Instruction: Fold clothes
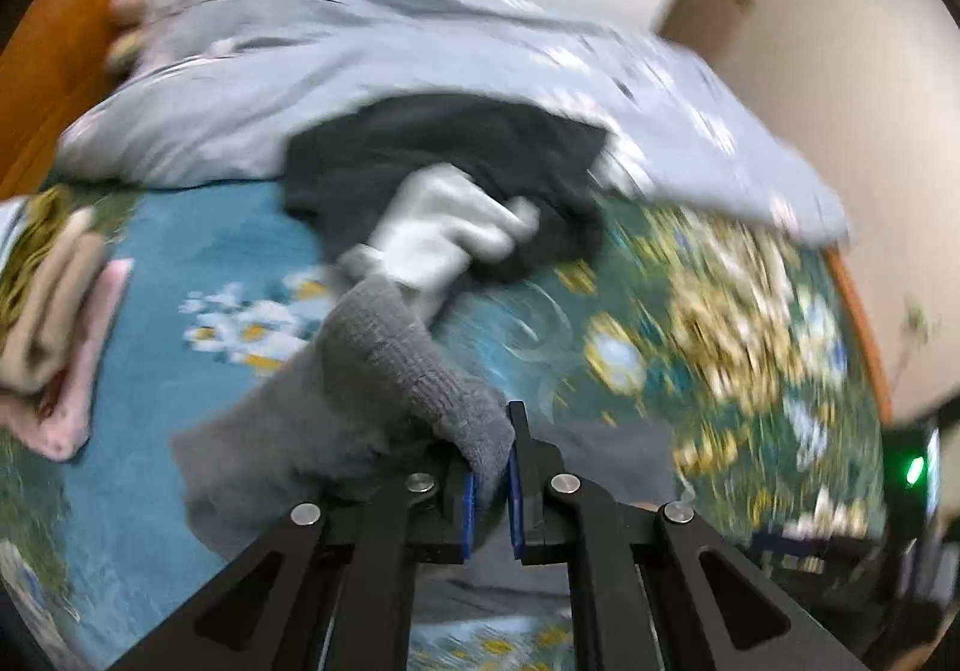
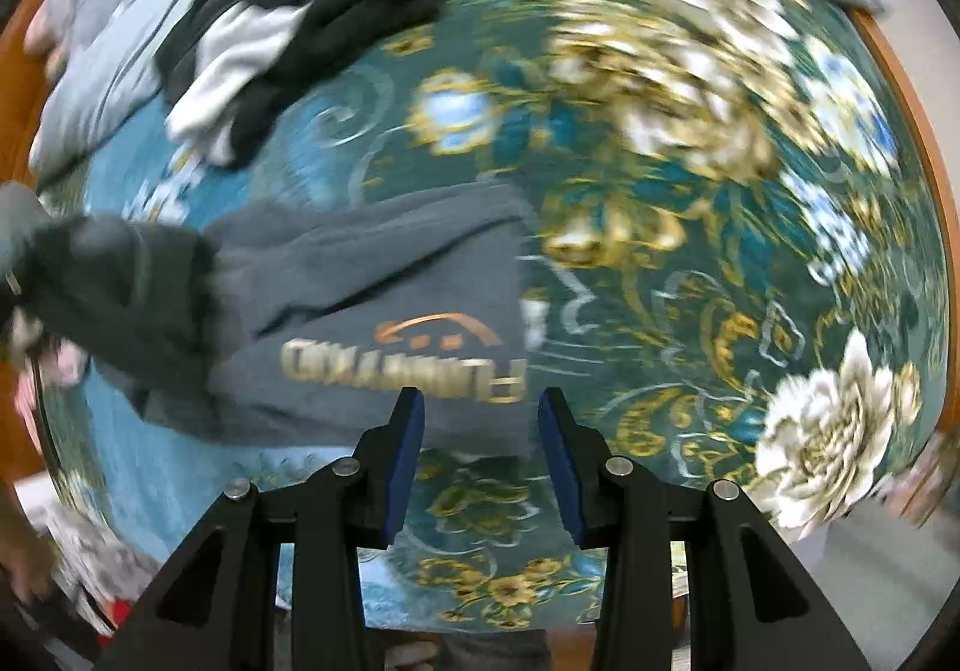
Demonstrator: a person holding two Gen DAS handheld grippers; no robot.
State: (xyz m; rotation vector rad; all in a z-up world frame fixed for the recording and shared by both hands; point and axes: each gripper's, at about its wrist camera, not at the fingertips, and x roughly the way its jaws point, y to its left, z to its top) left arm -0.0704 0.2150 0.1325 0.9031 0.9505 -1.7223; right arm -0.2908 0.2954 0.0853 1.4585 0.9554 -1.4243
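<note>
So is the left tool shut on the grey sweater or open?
Shut on it. In the left wrist view the left tool has its blue pads pinching a bunched fold of the grey sweater, which lifts away from the bedspread.

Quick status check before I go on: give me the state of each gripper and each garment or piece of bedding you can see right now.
left gripper: shut on the grey sweater's knit edge
right gripper: open, holding nothing
grey sweater: spread on the bed, logo side up, one part lifted
black and white clothes: crumpled heap, unfolded
beige and pink clothes: stacked at the bed's edge
light blue duvet: bunched up at the far side
floral bedspread: laid flat
</note>
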